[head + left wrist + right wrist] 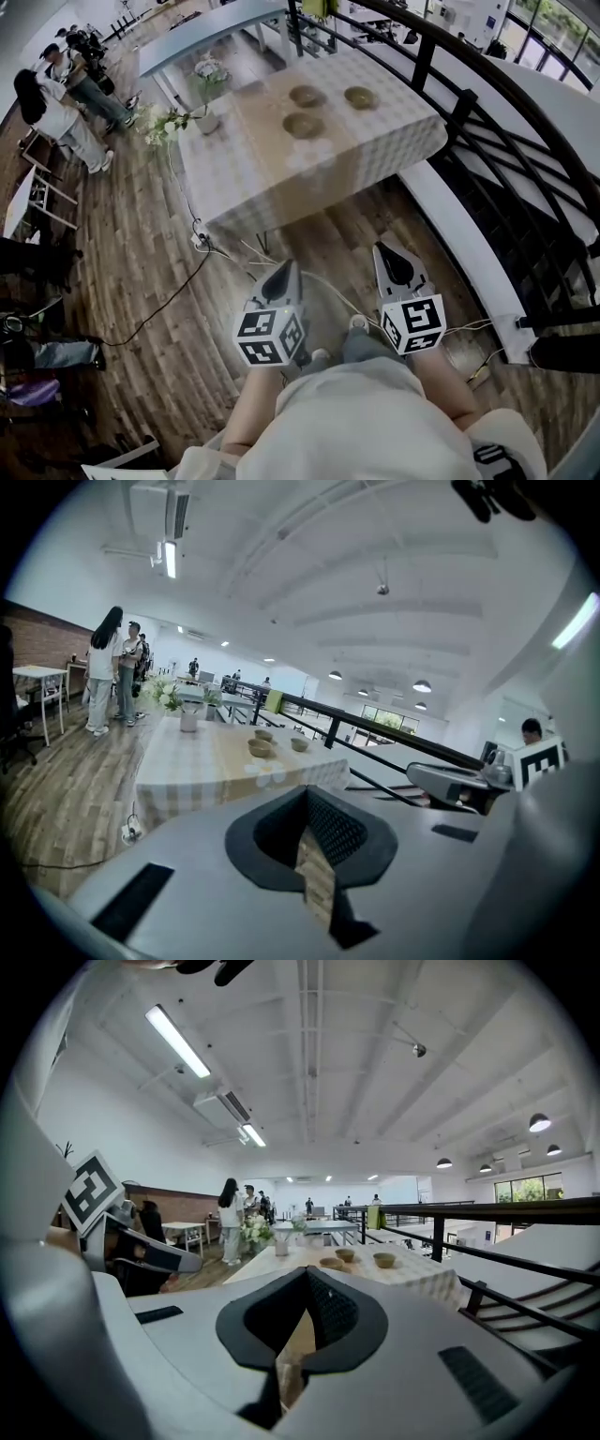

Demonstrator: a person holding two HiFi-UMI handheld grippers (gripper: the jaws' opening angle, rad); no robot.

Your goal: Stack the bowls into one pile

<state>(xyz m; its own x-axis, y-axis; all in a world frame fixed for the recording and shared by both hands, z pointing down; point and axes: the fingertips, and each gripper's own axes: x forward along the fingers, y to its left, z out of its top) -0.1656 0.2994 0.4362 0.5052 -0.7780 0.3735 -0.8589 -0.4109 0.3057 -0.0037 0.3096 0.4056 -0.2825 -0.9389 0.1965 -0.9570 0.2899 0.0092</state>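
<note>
Three brown bowls stand apart on the checked tablecloth of a table (281, 178) some way ahead: one at the back left (307, 96), one at the back right (361, 97), one nearer (303, 125). In the left gripper view they show small as a near bowl (260, 748) and a right bowl (299, 744). My left gripper (281, 273) and right gripper (395, 256) hang over the wooden floor close to my body, well short of the table. Both are shut with nothing in them, as the left gripper (306, 793) and right gripper (307, 1273) show in their own views.
A vase of flowers (205, 120) stands at the table's left edge. A black railing (469, 103) runs along the right, with a white ledge (450, 220) below it. A cable (178, 291) trails over the floor. People (56, 103) stand at the far left.
</note>
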